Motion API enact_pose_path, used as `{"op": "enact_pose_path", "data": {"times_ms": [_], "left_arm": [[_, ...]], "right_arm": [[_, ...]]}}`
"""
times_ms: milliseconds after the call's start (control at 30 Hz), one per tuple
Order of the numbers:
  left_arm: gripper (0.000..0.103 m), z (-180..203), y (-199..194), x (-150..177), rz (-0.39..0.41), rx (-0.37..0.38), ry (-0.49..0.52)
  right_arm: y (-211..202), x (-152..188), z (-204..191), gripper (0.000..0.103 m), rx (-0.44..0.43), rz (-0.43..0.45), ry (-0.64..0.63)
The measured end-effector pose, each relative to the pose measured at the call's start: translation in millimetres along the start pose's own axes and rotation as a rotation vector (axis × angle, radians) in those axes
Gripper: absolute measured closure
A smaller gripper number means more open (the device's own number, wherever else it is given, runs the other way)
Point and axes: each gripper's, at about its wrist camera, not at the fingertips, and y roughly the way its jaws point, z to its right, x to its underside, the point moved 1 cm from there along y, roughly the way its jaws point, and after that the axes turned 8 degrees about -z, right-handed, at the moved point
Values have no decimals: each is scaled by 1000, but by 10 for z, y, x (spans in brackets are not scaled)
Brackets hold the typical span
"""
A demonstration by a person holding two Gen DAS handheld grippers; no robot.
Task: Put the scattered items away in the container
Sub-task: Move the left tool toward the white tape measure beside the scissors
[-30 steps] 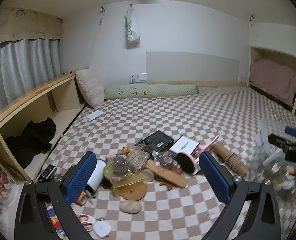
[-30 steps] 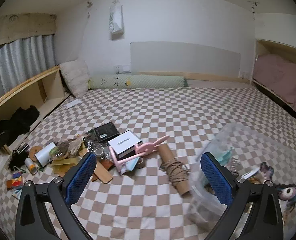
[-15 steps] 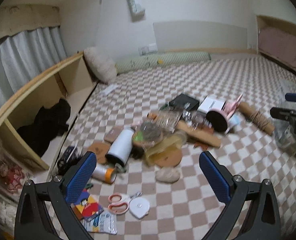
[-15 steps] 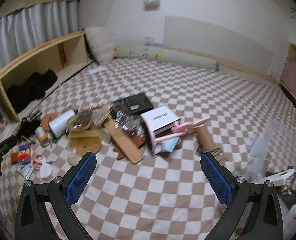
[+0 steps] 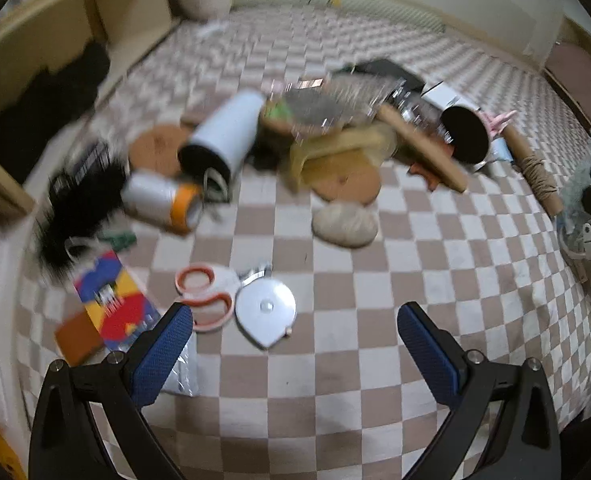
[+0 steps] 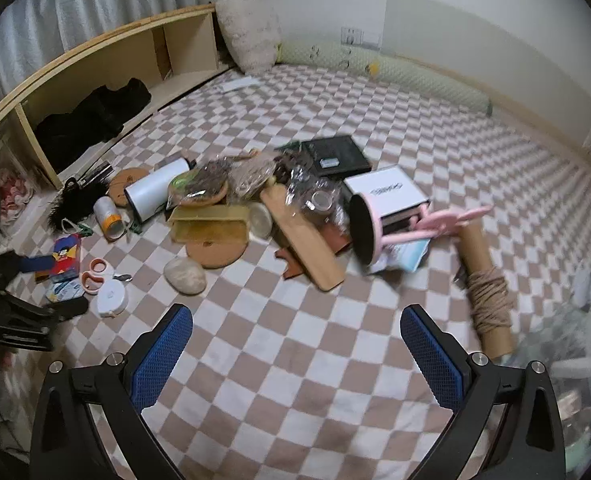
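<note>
Scattered items lie on the checkered bed. In the left wrist view my left gripper [image 5: 295, 336] is open and empty above a white round tape measure [image 5: 266, 307], orange-handled scissors [image 5: 205, 294] and a colourful card [image 5: 113, 304]. A pale stone [image 5: 344, 220], white tube [image 5: 225, 136] and orange-capped roll [image 5: 163, 202] lie beyond. My right gripper [image 6: 295, 340] is open and empty over bare bedding, before a wooden board [image 6: 303, 240], a pink-handled mirror [image 6: 369, 230] and a twine-wrapped tube [image 6: 487, 292]. The clear plastic container [image 6: 575, 344] is at the right edge.
A wooden shelf [image 6: 95, 64] with a black cloth [image 6: 91, 116] runs along the left. A pillow [image 6: 251, 34] and bolster [image 6: 395, 70] lie at the far wall. The left gripper shows at the left edge of the right wrist view [image 6: 19, 312].
Both grippers have tilted down and moved toward the bed. The left one has swung left over the scissors and tape measure; the container has slid to the right edge of the right view.
</note>
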Motion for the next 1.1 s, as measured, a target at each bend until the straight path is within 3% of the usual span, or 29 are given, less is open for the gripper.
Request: {"op": "enact_pose_path", "data": {"times_ms": [300,400,500,700,833,1100], "left_arm": [[0,-64,432,-36,-167,176,-143],[0,-17,535,-61,-208,159,-153],[0,23,600,-79,-225,86,-138],[0,48,675,-160,-226,93,-142],[0,74,783,-213,-220,29,-112],[0,89,823,-272,-236,-22,-103]], "right_arm": [[193,-10,-46,0,-21,-50,15],[240,-14,-38,0,-26,-63,19],[285,-4,-23,0,-22,-75,21],[339,-11,26,0,-16,-90,33],[350,-4,56,0,-10,-95,32],[375,-5,150,0,0,-105,51]]}}
